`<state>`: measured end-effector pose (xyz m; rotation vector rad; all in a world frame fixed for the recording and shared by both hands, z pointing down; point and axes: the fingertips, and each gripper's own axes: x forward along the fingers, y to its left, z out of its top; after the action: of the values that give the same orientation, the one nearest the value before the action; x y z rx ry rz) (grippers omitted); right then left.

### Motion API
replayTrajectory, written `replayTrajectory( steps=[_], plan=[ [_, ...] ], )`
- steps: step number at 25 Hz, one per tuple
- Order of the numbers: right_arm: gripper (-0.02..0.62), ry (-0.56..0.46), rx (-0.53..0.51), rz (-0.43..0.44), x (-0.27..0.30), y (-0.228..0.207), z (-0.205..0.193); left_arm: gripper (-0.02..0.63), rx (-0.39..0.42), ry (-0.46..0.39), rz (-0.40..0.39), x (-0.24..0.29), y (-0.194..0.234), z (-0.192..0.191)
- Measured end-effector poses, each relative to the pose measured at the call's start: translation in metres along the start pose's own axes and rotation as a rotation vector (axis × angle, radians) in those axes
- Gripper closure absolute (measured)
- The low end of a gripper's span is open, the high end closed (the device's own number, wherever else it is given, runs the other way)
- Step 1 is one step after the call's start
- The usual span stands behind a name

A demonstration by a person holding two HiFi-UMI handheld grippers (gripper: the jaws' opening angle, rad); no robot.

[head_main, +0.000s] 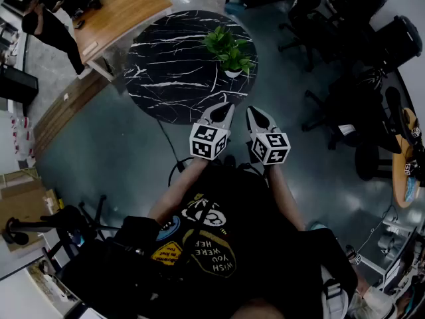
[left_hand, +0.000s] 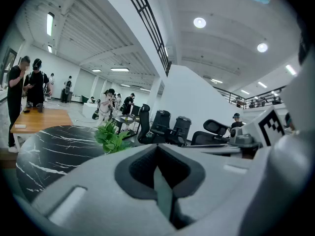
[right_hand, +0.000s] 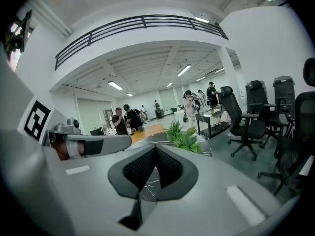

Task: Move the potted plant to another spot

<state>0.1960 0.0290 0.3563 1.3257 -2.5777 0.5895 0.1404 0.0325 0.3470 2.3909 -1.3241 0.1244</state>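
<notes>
The potted plant [head_main: 229, 50], leafy green in a small white pot, stands on the right part of the round black marble table [head_main: 166, 72]. My two grippers hover side by side over the table's near edge, both short of the plant and apart from it. The left gripper [head_main: 228, 106] has its jaws together with nothing between them, and so does the right gripper [head_main: 253, 110]. In the left gripper view the plant [left_hand: 110, 136] shows left of the jaws. In the right gripper view the plant [right_hand: 184, 136] sits just right of the jaw tips.
A wooden desk [head_main: 119, 12] stands beyond the table at the upper left, with people [head_main: 50, 18] beside it. Several black office chairs [head_main: 372, 25] crowd the right side. A cable loops on the floor [head_main: 174, 168] near the table's front edge.
</notes>
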Motion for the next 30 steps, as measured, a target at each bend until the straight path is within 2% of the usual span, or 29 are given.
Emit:
replayTrajectory(
  steps=[18,24,30],
  plan=[
    [0.592,-0.003,0.017,-0.023,0.012,0.0,-0.003,0.601,-0.003,0.015,0.01,0.0,0.014,-0.001],
    [0.592,0.022,0.014,-0.013,0.032,0.02,-0.01,0.601,-0.011,0.025,-0.001,-0.008,0.033,-0.002],
    [0.592,0.051,0.033,-0.03,0.055,0.03,-0.023,0.601,-0.034,0.071,-0.012,-0.008,0.064,-0.018]
  ],
)
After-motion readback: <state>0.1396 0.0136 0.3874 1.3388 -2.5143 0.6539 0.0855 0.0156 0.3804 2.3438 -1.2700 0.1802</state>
